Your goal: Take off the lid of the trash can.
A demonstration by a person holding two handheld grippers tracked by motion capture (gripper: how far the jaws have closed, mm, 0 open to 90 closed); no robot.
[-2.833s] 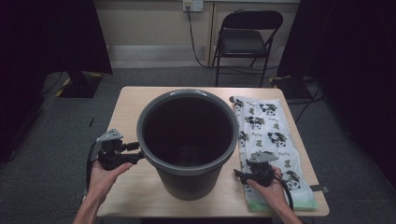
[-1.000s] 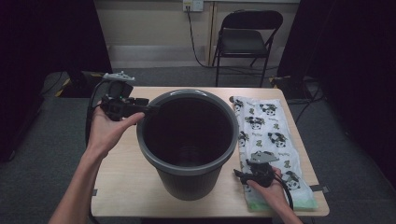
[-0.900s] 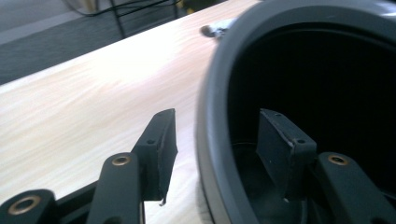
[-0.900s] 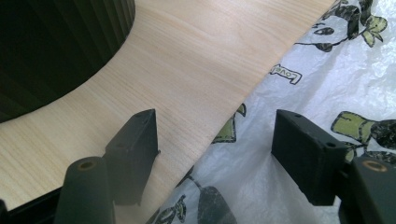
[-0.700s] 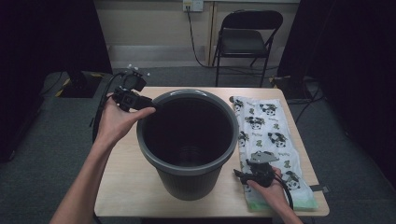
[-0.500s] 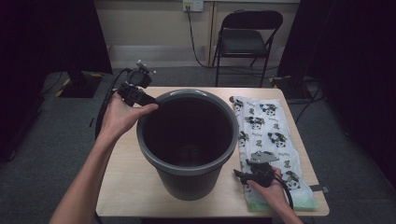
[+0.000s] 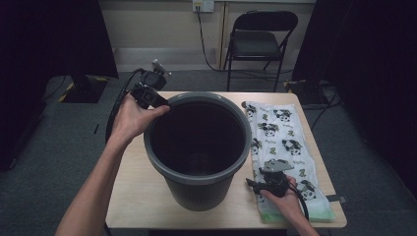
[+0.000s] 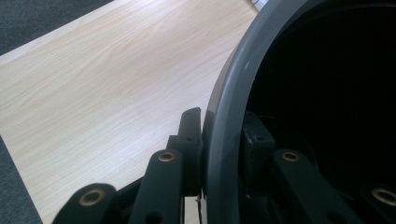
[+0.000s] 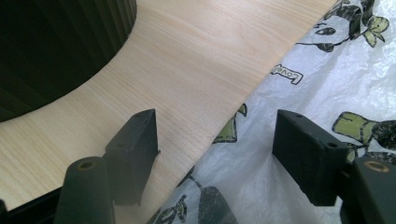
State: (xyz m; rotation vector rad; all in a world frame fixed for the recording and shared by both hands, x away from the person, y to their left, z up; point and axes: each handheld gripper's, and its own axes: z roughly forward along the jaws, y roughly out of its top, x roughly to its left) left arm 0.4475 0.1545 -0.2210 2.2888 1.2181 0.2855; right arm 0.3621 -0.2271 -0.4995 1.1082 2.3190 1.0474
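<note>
One bin: the big grey bin [image 7: 196, 147] stands in the middle of the table [image 7: 133, 191].
Left gripper: the left gripper [image 8: 219, 135] pinches the bin's far left rim, one jaw outside the wall and one inside.
Bag: the panda bag [image 7: 282, 142] lies flat, right of the bin.
Right gripper: the right gripper [image 9: 215, 140] rests at the bag's near edge, jaws wide apart, holding nothing.

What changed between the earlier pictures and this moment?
The left gripper travelled from the table's near left side up to the far-left rim of the dark grey round plastic bin; its fingers now straddle that rim, one outside, one inside. The right gripper stayed open over the panda-print plastic bag; the bin did not move.
</note>
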